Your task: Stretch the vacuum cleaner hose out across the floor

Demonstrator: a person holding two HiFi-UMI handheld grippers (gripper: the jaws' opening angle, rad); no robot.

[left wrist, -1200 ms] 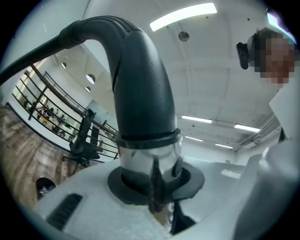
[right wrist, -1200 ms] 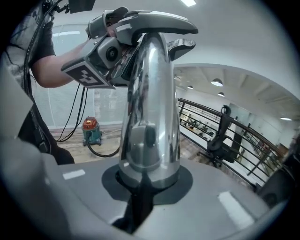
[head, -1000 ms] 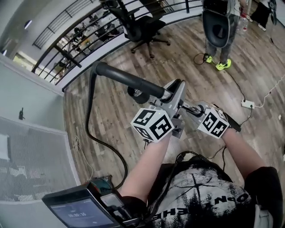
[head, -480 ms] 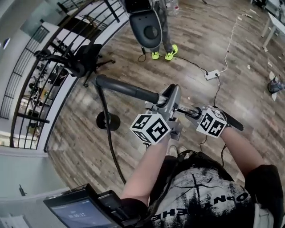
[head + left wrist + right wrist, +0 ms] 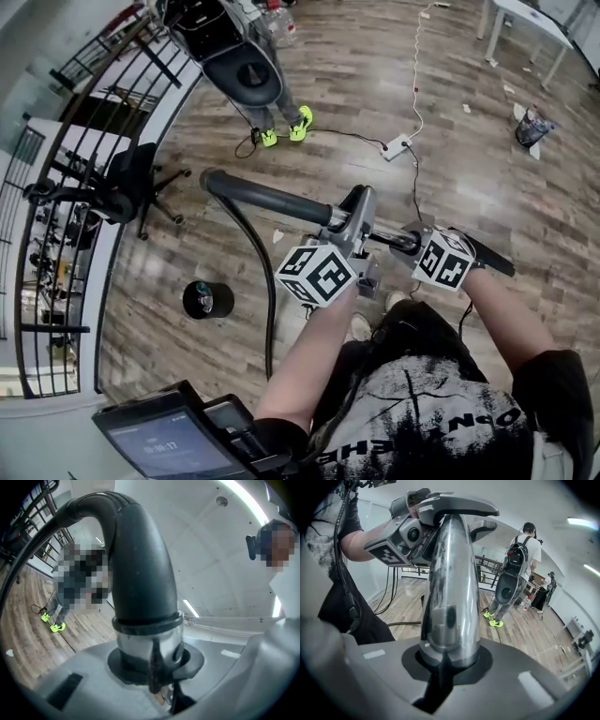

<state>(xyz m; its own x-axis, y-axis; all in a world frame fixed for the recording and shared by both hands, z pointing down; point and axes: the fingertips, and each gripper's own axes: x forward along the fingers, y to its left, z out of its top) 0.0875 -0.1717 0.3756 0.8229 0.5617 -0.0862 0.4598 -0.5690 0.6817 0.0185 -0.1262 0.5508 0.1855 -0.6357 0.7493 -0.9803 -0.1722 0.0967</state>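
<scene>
Head view: the left gripper is clamped, jaws half closed, on the black curved handle of the vacuum cleaner hose. The right gripper is closed tightly round the chrome tube behind it. The hose drops from the handle's far end toward the wooden floor beside the person's feet and is not laid out. Step judged: carrying the end outward. Next required: slack drawn straight, then the end lowered.

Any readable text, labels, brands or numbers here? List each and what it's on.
No text can be read for certain.
Screen: a line of digits, too small and blurred to read.
Shirt: black print, any lettering unreadable.
Marker cubes: square patterns only, no words.
</scene>
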